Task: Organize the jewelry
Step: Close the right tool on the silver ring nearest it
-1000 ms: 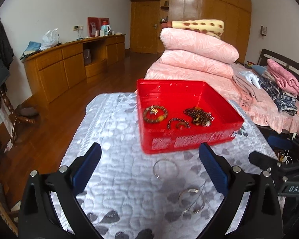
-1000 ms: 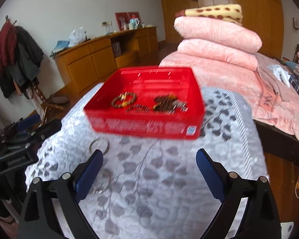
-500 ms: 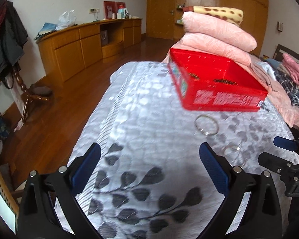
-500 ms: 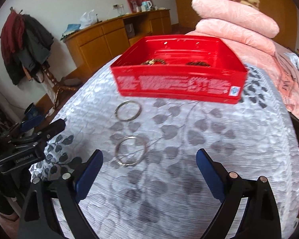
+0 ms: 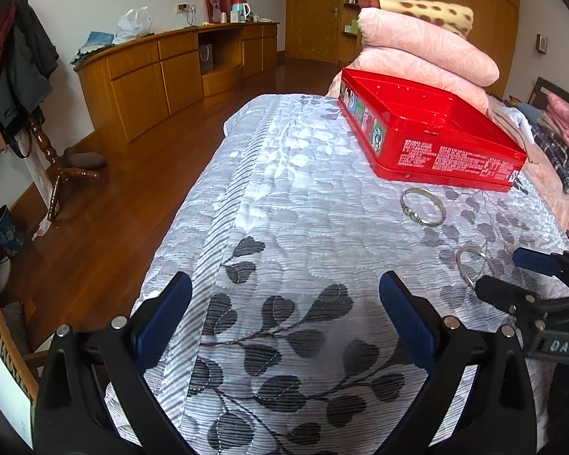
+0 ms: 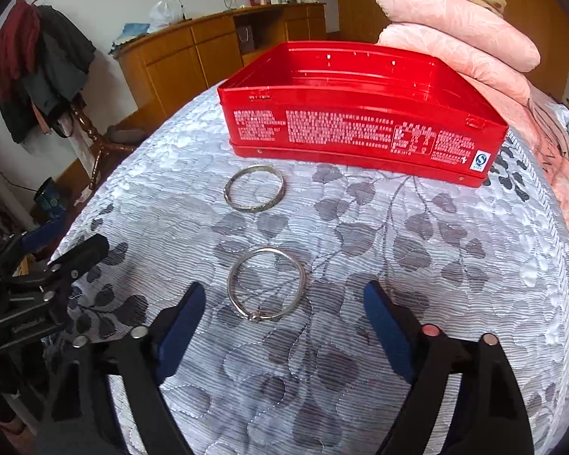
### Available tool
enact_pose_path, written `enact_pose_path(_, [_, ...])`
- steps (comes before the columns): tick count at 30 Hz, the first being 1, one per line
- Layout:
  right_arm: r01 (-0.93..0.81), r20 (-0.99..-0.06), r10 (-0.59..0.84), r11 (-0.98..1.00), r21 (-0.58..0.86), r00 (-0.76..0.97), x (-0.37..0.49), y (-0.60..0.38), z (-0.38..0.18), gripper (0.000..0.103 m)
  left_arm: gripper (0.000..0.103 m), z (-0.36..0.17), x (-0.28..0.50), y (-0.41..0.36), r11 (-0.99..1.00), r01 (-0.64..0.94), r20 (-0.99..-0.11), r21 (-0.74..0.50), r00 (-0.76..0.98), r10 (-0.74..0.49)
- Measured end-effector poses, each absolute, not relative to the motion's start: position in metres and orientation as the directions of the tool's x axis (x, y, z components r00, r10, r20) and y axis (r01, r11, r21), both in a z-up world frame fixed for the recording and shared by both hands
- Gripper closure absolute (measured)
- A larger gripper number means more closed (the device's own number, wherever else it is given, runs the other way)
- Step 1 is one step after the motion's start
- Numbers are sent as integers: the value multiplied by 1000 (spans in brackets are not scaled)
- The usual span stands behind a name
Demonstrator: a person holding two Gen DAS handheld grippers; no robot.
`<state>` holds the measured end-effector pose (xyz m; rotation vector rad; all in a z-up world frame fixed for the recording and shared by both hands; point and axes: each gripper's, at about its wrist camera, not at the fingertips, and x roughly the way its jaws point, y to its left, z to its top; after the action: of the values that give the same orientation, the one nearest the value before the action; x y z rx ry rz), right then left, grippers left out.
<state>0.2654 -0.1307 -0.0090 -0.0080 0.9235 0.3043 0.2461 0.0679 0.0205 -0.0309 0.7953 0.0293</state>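
A red tin box (image 6: 360, 113) stands on the quilted table cover; its contents are hidden by its wall. It also shows in the left wrist view (image 5: 428, 132). Two silver bangles lie in front of it: a patterned one (image 6: 254, 188) near the box and a thin one (image 6: 266, 283) closer. My right gripper (image 6: 284, 303) is open, low over the cover, with the thin bangle just ahead between its fingers. My left gripper (image 5: 284, 303) is open and empty, to the left of both bangles (image 5: 423, 205) (image 5: 472, 263).
The cover (image 6: 417, 258) drops off at the left and right edges. Folded pink quilts (image 6: 455, 19) are stacked behind the box. A wooden cabinet (image 5: 163, 72) lines the far wall. A coat rack (image 5: 30, 94) stands on the wooden floor at left.
Both grippers have come down and closer to the cover. The right one has moved up to the thin bangle. The box's inside has dropped out of sight.
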Motion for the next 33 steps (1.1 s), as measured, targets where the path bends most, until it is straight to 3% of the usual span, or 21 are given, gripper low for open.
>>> enact_pose_path(7, [-255,-796,221,963,88,564,270,-124,-14,34,7,17,248,68,999,-32,-722,-31,692,0])
enact_pose_path(10, [-255,-793,209,965,70,573,269,-122,-14,44,7,18,249,67,999,-30,-721,-34,693,-4])
enact_pose_path(12, [-248,-790,207,966,72,578,268,-124,-13,58,7,17,250,66,999,-27,-724,-35,690,-6])
enact_pose_path(33, [-134,-761,187,982,132,621,284,-204,9,58,7,20,311,-12,996,85,-741,-35,666,-83])
